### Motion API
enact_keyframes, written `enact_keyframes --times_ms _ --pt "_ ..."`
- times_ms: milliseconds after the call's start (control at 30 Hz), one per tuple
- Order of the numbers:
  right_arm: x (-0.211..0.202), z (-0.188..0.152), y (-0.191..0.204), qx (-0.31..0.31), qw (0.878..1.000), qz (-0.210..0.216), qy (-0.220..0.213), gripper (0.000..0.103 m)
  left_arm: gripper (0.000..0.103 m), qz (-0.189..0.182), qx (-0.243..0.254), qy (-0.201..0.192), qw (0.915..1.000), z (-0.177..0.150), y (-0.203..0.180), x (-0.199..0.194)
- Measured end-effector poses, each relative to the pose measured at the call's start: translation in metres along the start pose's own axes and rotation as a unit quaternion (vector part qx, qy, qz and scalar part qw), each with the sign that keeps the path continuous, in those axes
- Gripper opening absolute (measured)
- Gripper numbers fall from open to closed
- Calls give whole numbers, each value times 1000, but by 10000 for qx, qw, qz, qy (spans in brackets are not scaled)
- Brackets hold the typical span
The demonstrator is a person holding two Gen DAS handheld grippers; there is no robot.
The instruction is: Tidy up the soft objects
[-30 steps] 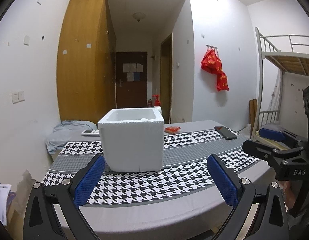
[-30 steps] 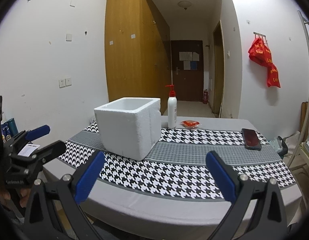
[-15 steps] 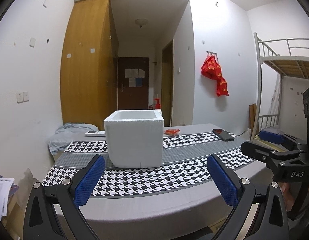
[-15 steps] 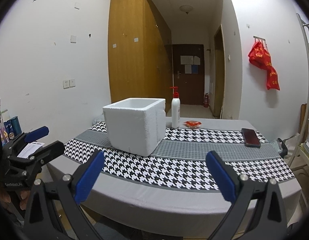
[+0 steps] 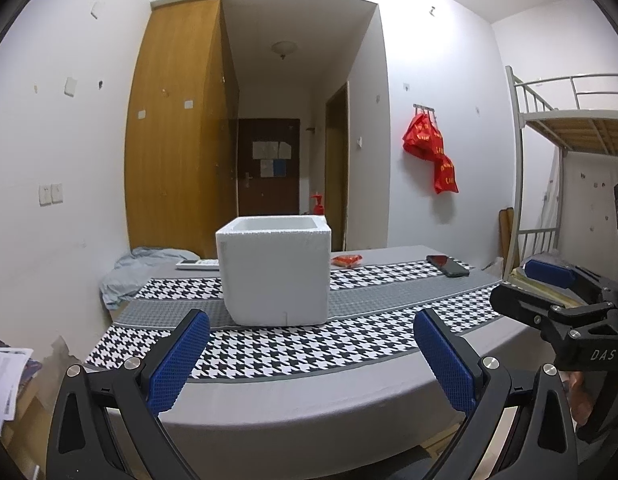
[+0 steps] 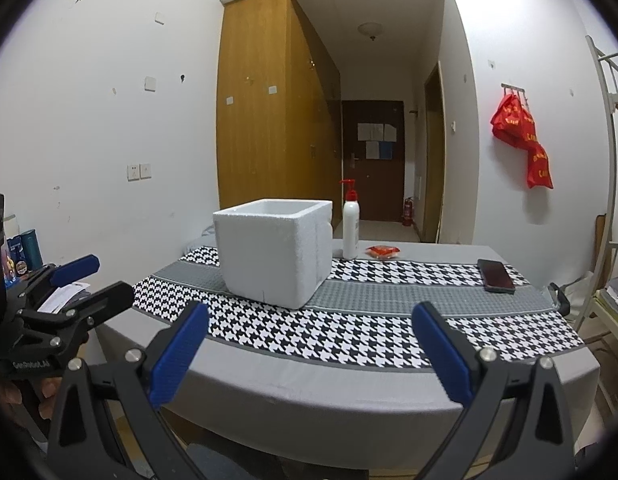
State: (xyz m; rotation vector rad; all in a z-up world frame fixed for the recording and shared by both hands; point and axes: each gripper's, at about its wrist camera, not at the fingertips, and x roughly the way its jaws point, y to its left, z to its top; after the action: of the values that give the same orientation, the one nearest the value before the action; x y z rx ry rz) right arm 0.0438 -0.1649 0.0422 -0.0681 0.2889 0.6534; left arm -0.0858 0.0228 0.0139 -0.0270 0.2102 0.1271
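I have both grippers held short of the near table [image 6: 349,384] edge, well apart from anything on it. The left gripper [image 5: 309,364] has its jaws wide apart and holds nothing; the right gripper [image 6: 309,354] is the same, jaws spread and bare.

The foam box [image 5: 275,272] stands upright on the checked runner [image 5: 309,344], left of centre, its top open. I take it as the bin for the soft things. From here I cannot see inside it.

The soft things I can pick out are 2: a blue cloth [image 5: 127,276] heaped at the far left end of the table, and a small red packet [image 6: 383,251] on the far side, right of the box. Whether the packet counts as soft I cannot tell.

Risks as I judge them:
- The box looks light, so a gripper brushing its wall on the way past could slide or tip it
- The pump bottle [image 6: 350,224] stands just beside the box's far right corner, near the packet; a reach for the packet could knock it over
- The phone [image 6: 495,276] lies flat near the right edge, and a sweeping arm could push it off
- The cloth hangs partly over the table end, so a shallow pinch may drag it off instead of lifting it
- A white flat thing [image 5: 197,265] lies just beside the cloth and could get caught up with it
- Both grippers sit close together, so crossing paths could make them clash
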Motion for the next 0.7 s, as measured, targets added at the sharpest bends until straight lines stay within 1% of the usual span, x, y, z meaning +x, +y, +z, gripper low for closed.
enact_keyframes --times_ms 367,700 --pt "-6 -8 0 102 9997 -123 -194 102 102 85 -58 -95 9999 -5 4 -4" --pt "-6 -8 0 111 9998 -93 -167 102 102 83 39 -58 9999 -4 -2 -5"
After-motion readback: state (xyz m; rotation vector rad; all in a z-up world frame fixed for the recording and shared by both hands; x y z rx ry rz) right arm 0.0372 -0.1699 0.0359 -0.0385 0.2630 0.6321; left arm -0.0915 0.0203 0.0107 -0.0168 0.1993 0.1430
